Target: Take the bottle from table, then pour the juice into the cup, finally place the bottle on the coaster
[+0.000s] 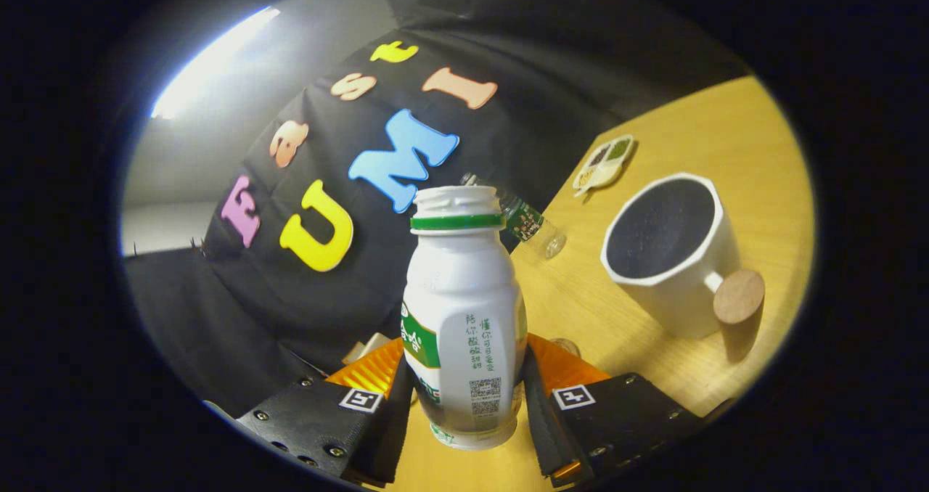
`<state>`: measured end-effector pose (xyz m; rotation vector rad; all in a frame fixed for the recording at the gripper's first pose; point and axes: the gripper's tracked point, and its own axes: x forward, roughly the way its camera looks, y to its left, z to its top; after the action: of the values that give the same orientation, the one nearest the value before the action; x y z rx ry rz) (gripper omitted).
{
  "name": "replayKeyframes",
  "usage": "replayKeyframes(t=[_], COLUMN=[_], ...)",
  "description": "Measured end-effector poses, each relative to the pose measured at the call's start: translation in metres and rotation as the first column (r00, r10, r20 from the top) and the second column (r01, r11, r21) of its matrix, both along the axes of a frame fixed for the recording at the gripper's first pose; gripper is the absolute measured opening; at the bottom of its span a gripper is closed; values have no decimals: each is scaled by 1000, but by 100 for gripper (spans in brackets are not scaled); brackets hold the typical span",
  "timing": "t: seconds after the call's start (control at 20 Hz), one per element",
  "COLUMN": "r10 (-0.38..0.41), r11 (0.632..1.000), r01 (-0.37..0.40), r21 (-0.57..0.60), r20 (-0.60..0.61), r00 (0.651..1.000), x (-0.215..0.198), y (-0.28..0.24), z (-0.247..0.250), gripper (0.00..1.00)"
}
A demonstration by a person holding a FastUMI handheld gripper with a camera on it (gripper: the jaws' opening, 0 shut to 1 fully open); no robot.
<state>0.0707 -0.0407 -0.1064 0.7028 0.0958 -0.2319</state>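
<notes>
One claw (464,398) clamped on white bottle (464,310); wooden table (697,136) tilted, cup (671,249) beyond, black cloth wall behind.

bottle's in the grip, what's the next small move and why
Probably carry the bottle sideways toward the cup and begin tipping its mouth over the rim. The hand-held gripper has both fingers pressed on the bottle, the cap is off, and the cup stands open just beyond the fingers, off to one side.

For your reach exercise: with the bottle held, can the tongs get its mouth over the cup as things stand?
Probably yes. The tongs are shut on the bottle, and the cup stands open-topped just beyond, with bare table between them.
</notes>
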Motion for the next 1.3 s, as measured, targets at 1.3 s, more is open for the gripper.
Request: replayKeyframes(t=[1.3], r10=[-3], r11=[787], r01=[-122], r21=[-605], r20=[-200], r00=[980], x=[68], y=[-3], z=[-30], gripper=[70])
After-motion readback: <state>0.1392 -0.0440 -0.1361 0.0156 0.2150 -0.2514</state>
